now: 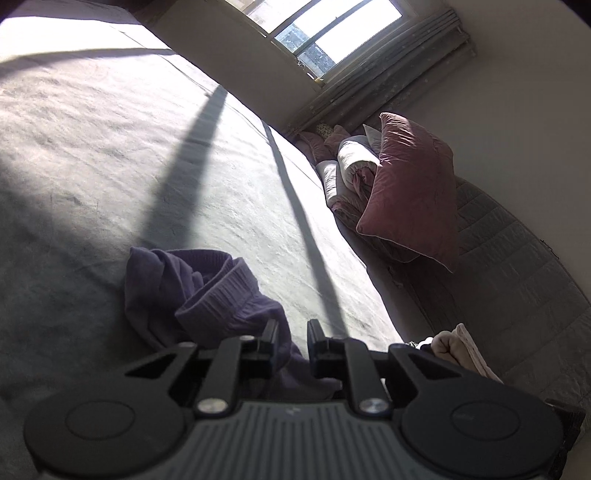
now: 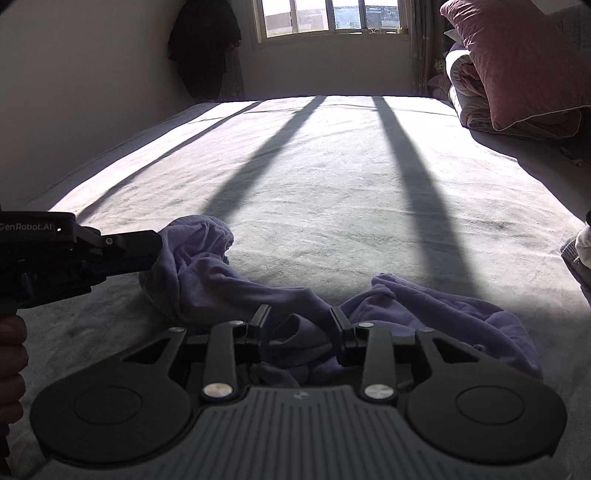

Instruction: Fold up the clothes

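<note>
2 handheld grippers work a crumpled lavender garment [image 2: 229,280] lying on the near part of a grey bed [image 2: 332,177], sun-striped by window bars. The left gripper [image 2: 157,249], seen side-on from the right wrist camera, has its fingers drawn nearly together on a raised bunch of the cloth beside the ribbed waistband [image 1: 218,291]; the left wrist view shows fabric running between them, so it reads as a pinch, though pad contact cannot be confirmed. The right gripper [image 2: 297,326] hovers low over the middle of the heap, its fingers apart with a fold of cloth lying between them, not pressed.

Judged from this, the step is getting hold of 2 points so the piece can be lifted and spread flat. Doing it well likely means closing the right fingers on a single edge or hem rather than a thick wad, then drawing both hands apart evenly to shake out twists before any fold.

Around the work: a maroon pillow [image 2: 517,62] and a rolled quilt [image 2: 465,85] occupy the bed's far right corner, pale clothes [image 1: 458,347] sit at the right edge, and a dark coat [image 2: 203,44] hangs by the window [image 2: 328,16]. None crowds the open sheet ahead; the garment's own tangle is the main obstacle.
</note>
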The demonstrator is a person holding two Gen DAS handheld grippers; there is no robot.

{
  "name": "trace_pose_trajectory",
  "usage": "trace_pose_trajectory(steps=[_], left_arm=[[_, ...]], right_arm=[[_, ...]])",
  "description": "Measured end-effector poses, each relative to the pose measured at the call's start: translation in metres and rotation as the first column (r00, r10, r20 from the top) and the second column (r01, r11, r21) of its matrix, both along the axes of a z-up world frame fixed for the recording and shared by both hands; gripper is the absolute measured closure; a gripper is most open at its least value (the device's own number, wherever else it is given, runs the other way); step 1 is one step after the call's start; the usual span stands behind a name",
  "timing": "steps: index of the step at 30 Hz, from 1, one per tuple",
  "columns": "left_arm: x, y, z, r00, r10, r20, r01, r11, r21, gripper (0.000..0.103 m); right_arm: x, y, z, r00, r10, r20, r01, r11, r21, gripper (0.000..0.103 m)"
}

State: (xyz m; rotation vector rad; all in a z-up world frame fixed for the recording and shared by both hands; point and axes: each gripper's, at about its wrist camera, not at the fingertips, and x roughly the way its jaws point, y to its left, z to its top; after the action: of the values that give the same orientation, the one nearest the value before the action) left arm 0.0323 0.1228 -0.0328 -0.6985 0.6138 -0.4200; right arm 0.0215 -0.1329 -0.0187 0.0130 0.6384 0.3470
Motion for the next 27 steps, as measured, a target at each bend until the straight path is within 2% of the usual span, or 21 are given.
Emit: trace_pose_trajectory(steps=[4,8,10,16,21,27], left_arm=[[0.006,-0.006,-0.006,1.0,-0.009,-0.013,0.008,1.0,-0.029,0.084],[0.003,0.001,-0.003,0.999,0.026,-0.036,-0.027,0.999,-0.023,0.079],[-0.003,0.011,-0.001,0.997,0.061,-0.056,-0.062,0.998,-0.018,0.07],[-0.008,0.039,-0.01,0.976,0.157,-0.148,-0.163,0.986,-0.028,0.069],[0.004,0.04,-0.026,0.959,0.166,-0.228,-0.189,0.979,-0.081,0.069],[0.016,0.031,-0.04,0.939,0.189,-0.287,-0.221,0.972,-0.083,0.069]], right_arm=[[-0.004,0.011,0.0,0.996,0.072,0.043,-0.072,0.997,0.003,0.06],[-0.01,0.024,-0.001,0.986,0.145,0.084,-0.143,0.989,-0.022,0.06],[-0.012,0.031,-0.003,0.981,0.17,0.097,-0.164,0.984,-0.066,0.06],[-0.009,0.034,-0.011,0.983,0.168,0.078,-0.161,0.983,-0.09,0.06],[-0.009,0.033,-0.012,0.985,0.155,0.07,-0.148,0.984,-0.1,0.06],[-0.012,0.034,-0.012,0.985,0.155,0.07,-0.147,0.983,-0.108,0.06]])
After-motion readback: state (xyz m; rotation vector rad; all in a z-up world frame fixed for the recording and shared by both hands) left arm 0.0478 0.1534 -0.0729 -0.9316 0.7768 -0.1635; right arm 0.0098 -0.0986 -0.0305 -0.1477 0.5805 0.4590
